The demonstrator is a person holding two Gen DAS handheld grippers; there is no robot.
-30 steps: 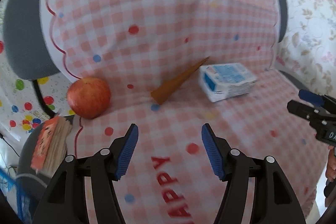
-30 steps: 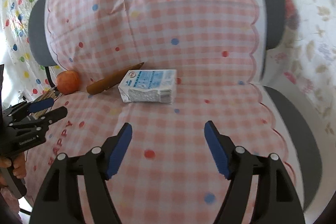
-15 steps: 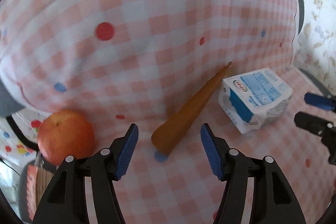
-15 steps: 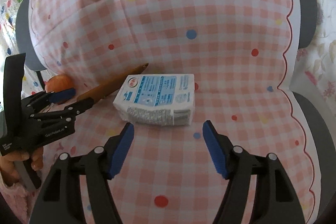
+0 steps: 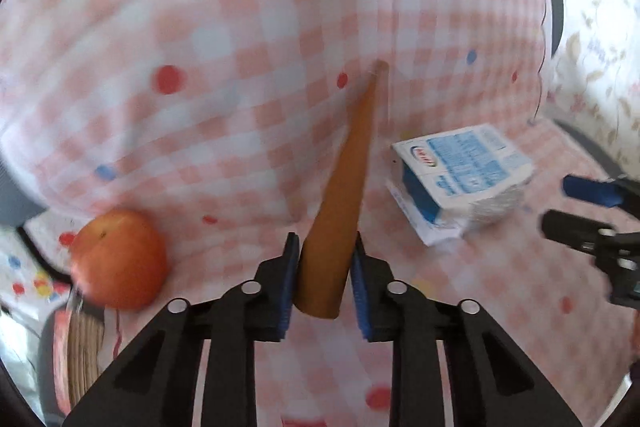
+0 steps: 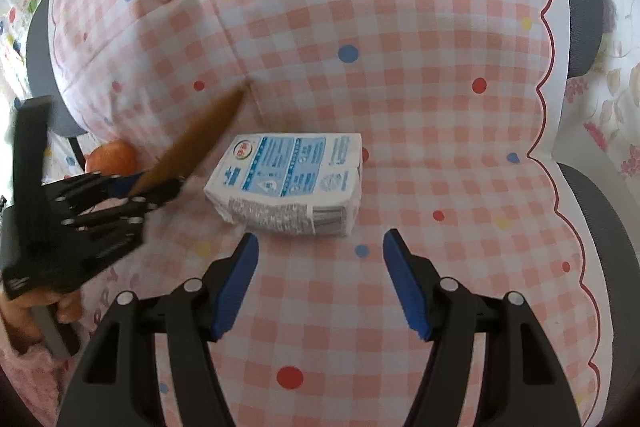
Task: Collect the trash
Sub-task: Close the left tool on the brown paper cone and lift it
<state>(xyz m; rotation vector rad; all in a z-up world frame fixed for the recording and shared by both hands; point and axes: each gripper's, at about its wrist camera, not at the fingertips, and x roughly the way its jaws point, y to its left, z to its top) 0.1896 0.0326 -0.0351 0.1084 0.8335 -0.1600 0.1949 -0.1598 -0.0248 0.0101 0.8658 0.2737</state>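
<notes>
Brown cone (image 5: 340, 203), loose a second ago, is now clamped by the left tongs (image 5: 324, 283) at lower centre; collection is begun. Right tongs (image 6: 320, 283) are held wide open below the carton (image 6: 288, 183).

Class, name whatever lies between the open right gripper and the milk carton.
Nothing: only bare checked cloth separates the right gripper from the milk carton, shown in the right wrist view.

Left gripper (image 5: 323, 281) closed, blue pads (image 5: 289, 283) pressing both sides of the brown cone (image 5: 340, 195), narrow tip aimed toward 1 o'clock. Right gripper (image 6: 320, 281) spread wide, blue pads (image 6: 236, 287) apart, nothing between them, pointing toward 12 o'clock. Bare fingers (image 6: 66, 309) wrapped under the left handle at 8 o'clock.
</notes>
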